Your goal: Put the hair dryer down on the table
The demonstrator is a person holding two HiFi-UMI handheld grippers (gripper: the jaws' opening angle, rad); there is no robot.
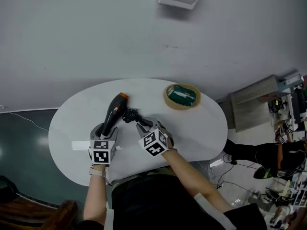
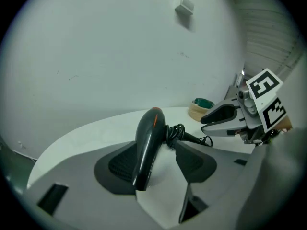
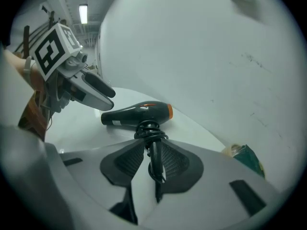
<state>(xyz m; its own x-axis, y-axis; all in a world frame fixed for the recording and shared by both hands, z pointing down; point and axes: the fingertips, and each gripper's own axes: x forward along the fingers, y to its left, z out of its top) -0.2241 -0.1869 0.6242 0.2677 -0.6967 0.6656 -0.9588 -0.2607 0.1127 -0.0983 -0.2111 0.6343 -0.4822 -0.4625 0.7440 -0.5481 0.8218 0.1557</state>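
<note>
Head view: near the bench's (image 1: 192,128) front edge, the left tool (image 1: 107,127) stands spread around the rear of the hair dryer (image 1: 115,110). The right tool (image 1: 142,124) pinches its cord-wrapped handle. It lies mid-bench, orange nozzle toward the far edge.

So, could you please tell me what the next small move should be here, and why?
Probably close the left tongs onto the hair dryer. It lies on the table between them, with a gap showing at one pad, while the right tongs pinch its coiled cord.
</note>
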